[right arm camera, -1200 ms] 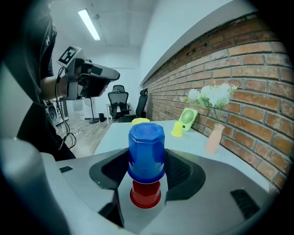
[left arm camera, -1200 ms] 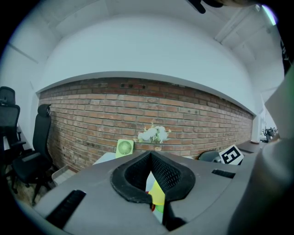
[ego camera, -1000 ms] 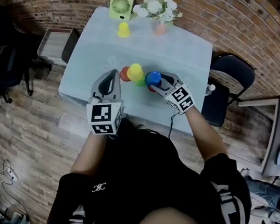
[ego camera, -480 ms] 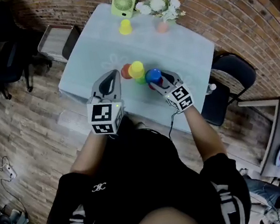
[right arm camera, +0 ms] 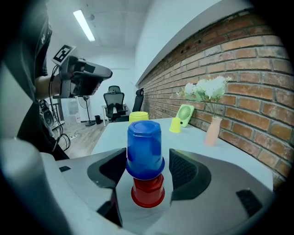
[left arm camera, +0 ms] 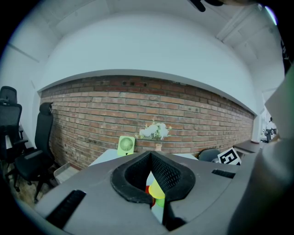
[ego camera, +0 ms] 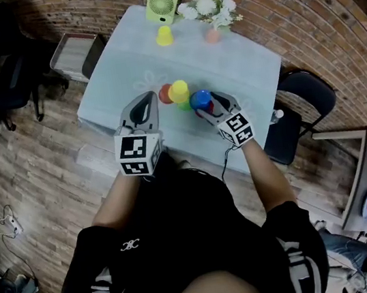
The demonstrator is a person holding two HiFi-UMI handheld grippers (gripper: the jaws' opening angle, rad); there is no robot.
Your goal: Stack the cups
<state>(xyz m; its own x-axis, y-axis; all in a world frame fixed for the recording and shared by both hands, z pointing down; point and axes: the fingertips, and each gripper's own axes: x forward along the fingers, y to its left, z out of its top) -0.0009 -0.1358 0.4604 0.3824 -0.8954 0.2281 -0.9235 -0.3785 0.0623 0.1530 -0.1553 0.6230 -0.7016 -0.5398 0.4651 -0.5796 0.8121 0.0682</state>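
A blue cup (right arm camera: 144,147) stands upside down on a red cup (right arm camera: 148,190) on the pale table (ego camera: 239,64). My right gripper (right arm camera: 147,159) is around the blue cup and its jaws are opening; a gap shows at the right pad (right arm camera: 183,167). In the head view that gripper (ego camera: 204,103) is right of centre at the blue cup (ego camera: 199,98). My left gripper (ego camera: 145,97) is shut and empty, just left of a yellow cup (ego camera: 178,92) on a green one (ego camera: 185,106), with another red cup (ego camera: 164,95) beside them.
At the table's far edge stand a lone yellow cup (ego camera: 164,36), a green fan (ego camera: 161,6), white flowers (ego camera: 206,7) and a pink vase (ego camera: 211,35). A black chair (ego camera: 300,100) is right of the table and a grey tray (ego camera: 72,56) left of it.
Both grippers and the cups stay about where they were. The head camera's view has shifted slightly.
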